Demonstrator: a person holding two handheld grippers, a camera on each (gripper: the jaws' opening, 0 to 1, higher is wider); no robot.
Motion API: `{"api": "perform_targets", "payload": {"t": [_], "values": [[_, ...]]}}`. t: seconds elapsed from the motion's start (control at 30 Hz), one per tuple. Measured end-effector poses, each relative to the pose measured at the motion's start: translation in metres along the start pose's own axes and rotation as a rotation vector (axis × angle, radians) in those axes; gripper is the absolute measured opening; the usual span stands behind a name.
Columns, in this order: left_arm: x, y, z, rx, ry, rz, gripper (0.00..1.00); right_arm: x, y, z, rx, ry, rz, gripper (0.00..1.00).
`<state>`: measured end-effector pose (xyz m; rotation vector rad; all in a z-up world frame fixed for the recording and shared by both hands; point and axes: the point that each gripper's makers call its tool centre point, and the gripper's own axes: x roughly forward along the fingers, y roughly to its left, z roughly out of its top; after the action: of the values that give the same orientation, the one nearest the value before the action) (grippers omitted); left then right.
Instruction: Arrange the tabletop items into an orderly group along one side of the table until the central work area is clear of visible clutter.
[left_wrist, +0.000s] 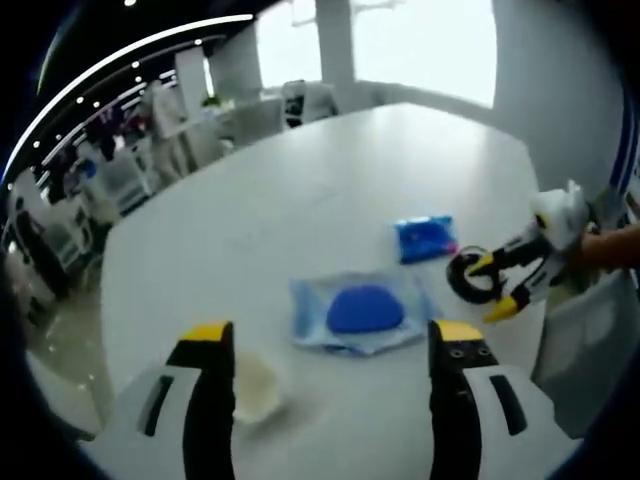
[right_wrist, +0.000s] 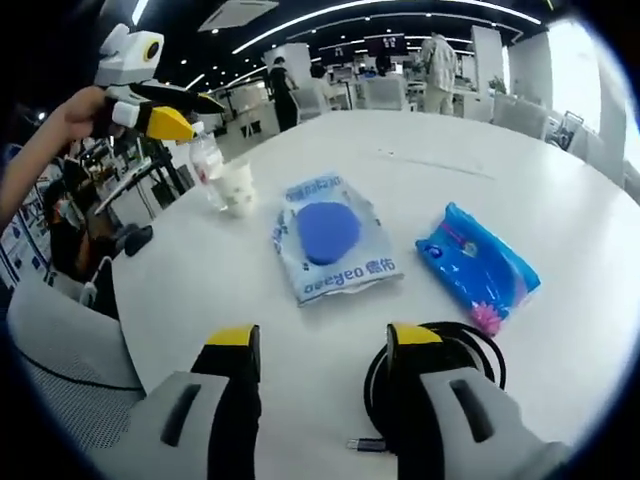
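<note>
Both grippers (left_wrist: 330, 345) (right_wrist: 322, 345) agape, empty (cable (right_wrist: 470, 355) beside)

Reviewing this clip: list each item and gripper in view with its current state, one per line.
Left gripper: open, holding nothing, above the table.
Right gripper: open, low over the table, one jaw over the cable coil.
Black cable coil: coiled, lying flat.
Pouch with blue disc: lying flat mid-table.
Blue packet: lying flat, apart from the pouch.
White cup: upright near the table edge.
Clear bottle: upright, beside the cup.
</note>
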<state>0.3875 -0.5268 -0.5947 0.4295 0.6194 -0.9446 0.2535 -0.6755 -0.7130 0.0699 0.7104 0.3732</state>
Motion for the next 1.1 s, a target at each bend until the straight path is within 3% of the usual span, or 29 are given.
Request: {"api": "perform_targets", "payload": {"t": [0.2,0.3,0.57,0.9,1.0,1.1], "values": [[0.012,0.014,0.006,0.02,0.017,-0.013,0.76,0.005,0.001,0.011,0.094,-0.057,-0.032,0.56],[0.02,0.016,0.008,0.043,0.03,-0.032,0.77,0.008,0.002,0.012,0.115,-0.055,-0.042,0.58],[0.049,0.016,0.011,0.08,0.074,-0.08,0.68,0.013,-0.006,0.011,0.155,-0.066,-0.097,0.56],[0.085,0.013,0.0,0.064,0.161,-0.134,0.71,0.021,-0.004,0.006,0.214,-0.081,-0.106,0.55],[0.094,0.01,-0.006,0.049,0.195,-0.161,0.72,0.023,-0.004,0.015,0.268,-0.145,-0.107,0.58],[0.103,0.009,-0.01,0.051,0.223,-0.181,0.72,0.025,-0.004,0.016,0.292,-0.156,-0.111,0.6]]}}
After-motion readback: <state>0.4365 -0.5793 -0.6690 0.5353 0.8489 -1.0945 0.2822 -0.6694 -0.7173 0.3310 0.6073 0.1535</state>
